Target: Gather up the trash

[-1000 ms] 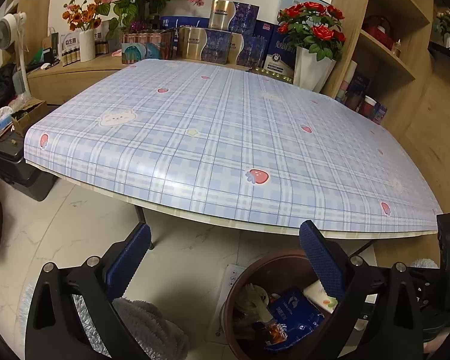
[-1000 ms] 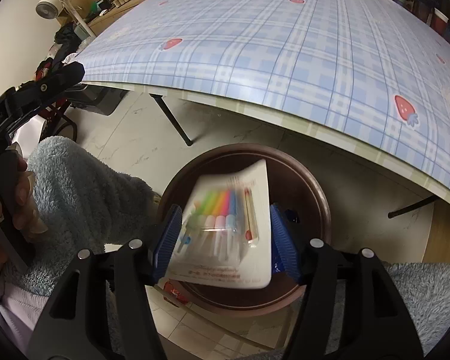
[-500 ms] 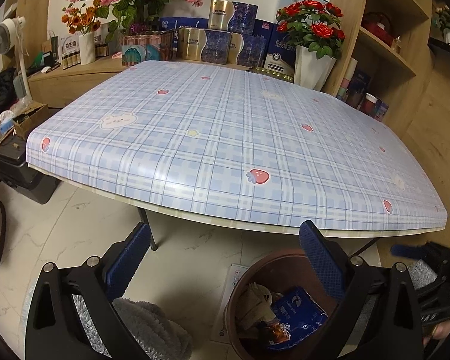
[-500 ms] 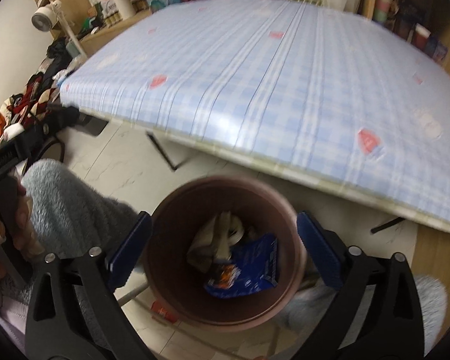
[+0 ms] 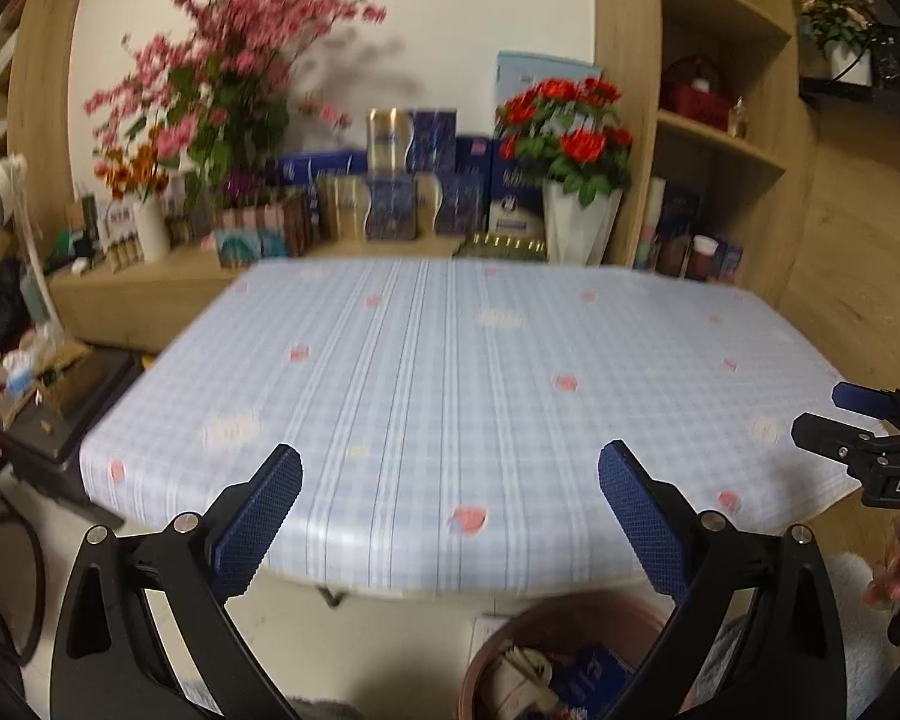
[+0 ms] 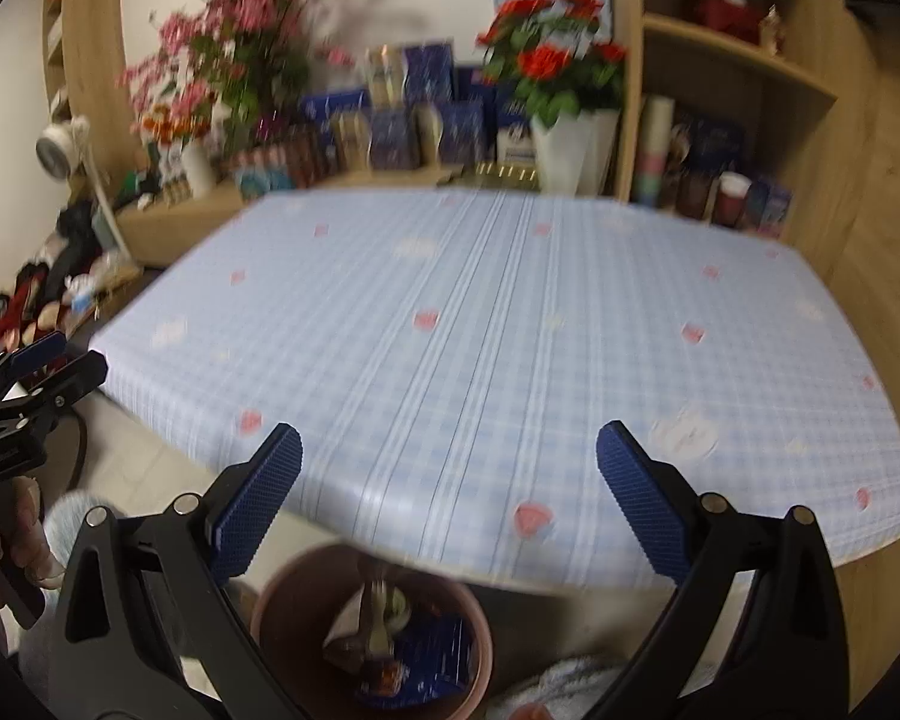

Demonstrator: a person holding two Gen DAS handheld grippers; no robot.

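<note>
right claw [image 6: 449, 495]: released, empty, jaws just opened | left claw [image 5: 450, 516]: released, empty | marker pack: gone from jaws, not visible | bin [image 6: 371, 636]: below both claws, holding trash | desk [image 6: 510, 324]: ahead, bare – collection likely finished

Round brown bin [image 6: 372, 636] on the floor, upright, mouth open, low in the right wrist view between and below the wide-spread right claw [image 6: 449, 498]. Inside: a crumpled whitish wrapper [image 6: 378, 606], a blue packet [image 6: 435, 657] lying against it, perhaps a small red-orange scrap [image 6: 390, 673], though blurred.
</note>
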